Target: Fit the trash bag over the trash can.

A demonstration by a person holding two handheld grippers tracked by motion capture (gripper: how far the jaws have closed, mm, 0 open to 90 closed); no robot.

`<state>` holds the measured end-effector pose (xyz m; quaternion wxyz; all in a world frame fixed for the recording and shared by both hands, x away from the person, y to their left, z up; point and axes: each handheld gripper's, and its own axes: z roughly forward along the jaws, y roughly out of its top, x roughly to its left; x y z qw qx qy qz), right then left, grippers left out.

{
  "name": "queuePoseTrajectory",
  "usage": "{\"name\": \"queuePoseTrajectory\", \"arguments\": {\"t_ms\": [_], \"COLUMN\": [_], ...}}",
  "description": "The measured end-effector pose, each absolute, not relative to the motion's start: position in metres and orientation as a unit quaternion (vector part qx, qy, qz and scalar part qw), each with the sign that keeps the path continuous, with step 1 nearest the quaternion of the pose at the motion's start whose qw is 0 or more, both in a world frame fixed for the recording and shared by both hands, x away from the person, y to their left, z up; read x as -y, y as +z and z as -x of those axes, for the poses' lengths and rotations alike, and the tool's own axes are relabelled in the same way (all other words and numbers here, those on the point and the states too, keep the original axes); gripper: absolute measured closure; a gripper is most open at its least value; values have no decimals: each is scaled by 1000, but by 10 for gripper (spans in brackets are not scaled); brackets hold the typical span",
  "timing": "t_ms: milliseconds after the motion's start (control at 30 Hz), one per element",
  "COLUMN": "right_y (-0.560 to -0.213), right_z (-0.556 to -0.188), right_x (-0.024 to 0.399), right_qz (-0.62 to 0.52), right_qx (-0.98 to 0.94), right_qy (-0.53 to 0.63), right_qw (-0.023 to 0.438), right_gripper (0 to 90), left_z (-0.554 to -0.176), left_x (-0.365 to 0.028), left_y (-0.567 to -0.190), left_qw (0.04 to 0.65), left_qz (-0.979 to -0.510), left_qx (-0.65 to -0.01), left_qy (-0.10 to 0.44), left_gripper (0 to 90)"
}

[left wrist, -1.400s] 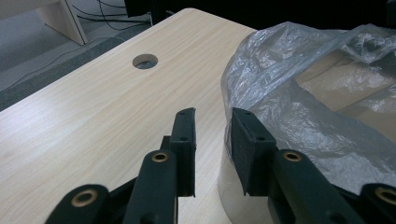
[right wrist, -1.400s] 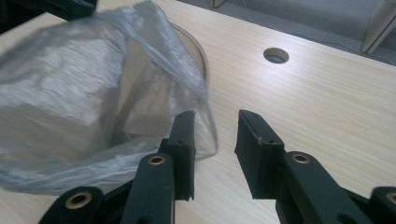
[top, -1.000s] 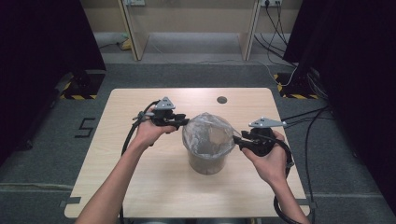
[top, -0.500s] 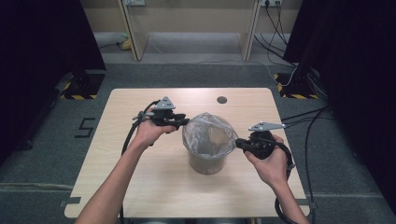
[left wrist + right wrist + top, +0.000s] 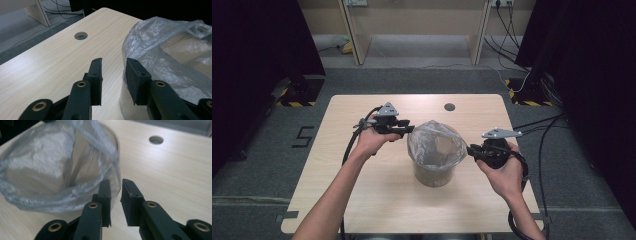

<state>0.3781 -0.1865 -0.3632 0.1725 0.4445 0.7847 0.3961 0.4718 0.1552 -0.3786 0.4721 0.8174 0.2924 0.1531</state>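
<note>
Worktop (image 5: 362, 200) first: it is a big, pale wooden board with a small round hole (image 5: 449, 106) near its far edge. In the middle stands a round grey bin (image 5: 434, 175), upright, with a thin see-through plastic bag (image 5: 432, 145) draped inside it and folded out over the rim.

A person holds a black two-finger tool in each hand. The left gripper (image 5: 408, 129) is at the bin's left rim. The right gripper (image 5: 472, 150) is at the bin's right rim. Both point inward, so the bin sits between them, and both are about as close to it.

Left fingers (image 5: 96, 75) stand a little apart with nothing clamped; they have just been opening. The bag's edge lies just beside the right-hand finger, and the gap looks bare. Right fingers (image 5: 105, 195) are also a little apart and have just been opening after a squeeze. The bag's rim is just in front of their tips, maybe brushing one, but I do not think it is pinched.

I think the job is fitting the bag on the bin. The next move turns on this: each bag edge lies straight ahead of its fingers, along the rim.

The high view shows both hands and the whole bin. The gripper views show the gaps and the bag's wrinkles up close.
</note>
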Motion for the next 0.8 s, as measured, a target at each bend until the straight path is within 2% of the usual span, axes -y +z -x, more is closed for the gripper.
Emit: {"name": "queuePoseTrajectory", "arguments": {"t_ms": [233,500,800], "right_y": [-341,-339,-347], "right_z": [-390,-414,-427], "right_x": [176,153,145], "right_qz": [-423,-392,-372], "right_qx": [-783,-805,-826], "right_qy": [413,405,387], "right_qw": [193,186,171], "right_gripper": [677,667,696], "left_z": [-470,-472,-476], "left_x": [-153,-148,-144], "left_y": [-371,-372,-371], "left_qw": [484,480,477], "left_qz": [-815,-825,-831], "left_qx": [-278,-258,-244], "left_qy": [158,149,150], "left_gripper": [651,651,727]}}
